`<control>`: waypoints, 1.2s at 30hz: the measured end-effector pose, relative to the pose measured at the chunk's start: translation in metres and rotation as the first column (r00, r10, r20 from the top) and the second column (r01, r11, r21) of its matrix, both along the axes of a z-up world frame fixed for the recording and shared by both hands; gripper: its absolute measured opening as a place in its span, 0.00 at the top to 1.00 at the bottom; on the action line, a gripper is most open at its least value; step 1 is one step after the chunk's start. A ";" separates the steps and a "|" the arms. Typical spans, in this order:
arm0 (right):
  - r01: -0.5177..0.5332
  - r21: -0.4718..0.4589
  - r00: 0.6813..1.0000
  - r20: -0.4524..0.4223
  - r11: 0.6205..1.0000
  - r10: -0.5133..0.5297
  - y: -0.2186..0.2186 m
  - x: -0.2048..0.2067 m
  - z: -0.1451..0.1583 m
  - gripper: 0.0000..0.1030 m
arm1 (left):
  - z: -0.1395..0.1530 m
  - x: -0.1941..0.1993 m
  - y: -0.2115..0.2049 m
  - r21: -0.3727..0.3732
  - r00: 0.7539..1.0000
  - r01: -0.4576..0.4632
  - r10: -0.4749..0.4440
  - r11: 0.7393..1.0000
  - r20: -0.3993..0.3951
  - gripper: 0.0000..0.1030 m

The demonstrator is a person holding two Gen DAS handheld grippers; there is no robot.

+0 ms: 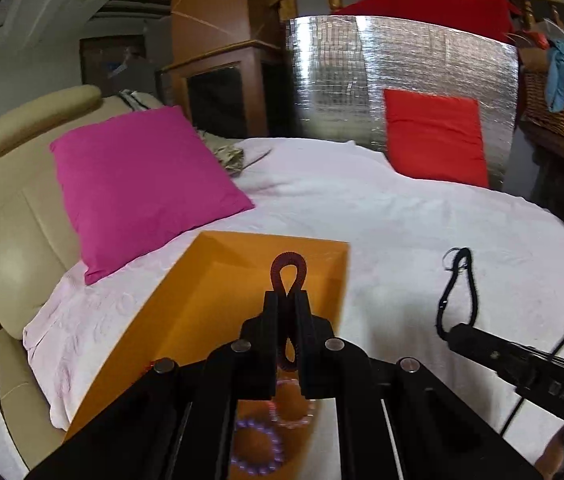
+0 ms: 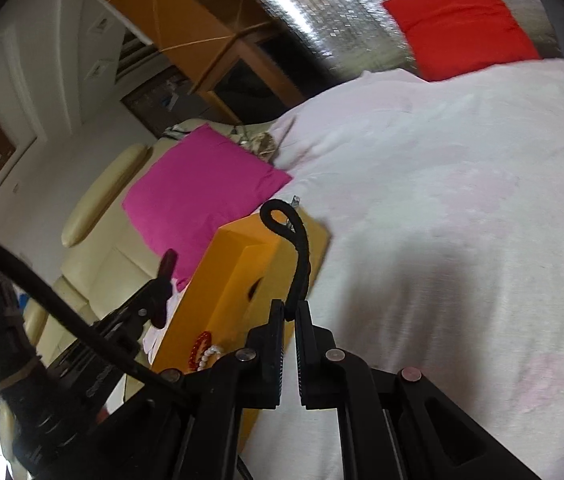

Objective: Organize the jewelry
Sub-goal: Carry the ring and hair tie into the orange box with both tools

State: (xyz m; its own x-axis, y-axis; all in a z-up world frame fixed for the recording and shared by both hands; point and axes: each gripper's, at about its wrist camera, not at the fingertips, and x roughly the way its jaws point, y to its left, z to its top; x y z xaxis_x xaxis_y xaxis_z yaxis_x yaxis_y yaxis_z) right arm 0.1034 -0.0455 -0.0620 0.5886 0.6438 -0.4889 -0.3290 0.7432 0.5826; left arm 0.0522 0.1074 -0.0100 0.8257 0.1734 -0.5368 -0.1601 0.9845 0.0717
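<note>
The left gripper is closed on a dark red coil bracelet, which is squeezed into a figure of eight between the two fingers. One loop stands out above the fingertips; the lower loop is half hidden between the fingers. Directly behind and under this gripper an orange box is seen, open, in the lower centre of the frame. Inside it a purple bead bracelet and a pink bead bracelet are partly covered by the gripper body, so their full shape cannot be made out.

The right gripper is narrowed on a black cord, held at its lower end, with a loop curling at the top. A small metal piece at the loop is too blurred to be named. In the right wrist view, the box stands just left of this gripper, and a red bead bracelet and a white bead bracelet are seen at its near end, cut off by the gripper.

The box rests on a bed with a pale pink cover. A magenta cushion lies at the upper left, a red cushion at the upper right.
</note>
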 end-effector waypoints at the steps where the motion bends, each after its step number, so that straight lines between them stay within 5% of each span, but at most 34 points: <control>1: -0.014 -0.013 1.000 0.016 1.000 0.014 0.006 -0.002 0.004 0.94 | 0.000 0.001 0.008 -0.007 1.000 -0.012 0.012 1.000 0.002 0.92; 14: -0.117 -0.148 0.987 0.095 0.982 0.132 0.055 -0.010 0.026 0.94 | -0.028 0.031 0.099 -0.154 0.975 -0.195 0.175 0.969 -0.135 0.92; 22: -0.138 -0.245 0.989 0.014 0.960 0.146 0.100 0.030 0.018 0.94 | -0.052 0.045 0.107 -0.129 0.950 -0.238 0.202 0.963 -0.239 0.92; 36: -0.197 -0.333 0.980 -0.039 0.922 0.195 0.154 0.096 0.016 0.94 | -0.058 0.065 0.102 -0.062 0.945 -0.225 0.202 0.972 -0.257 0.92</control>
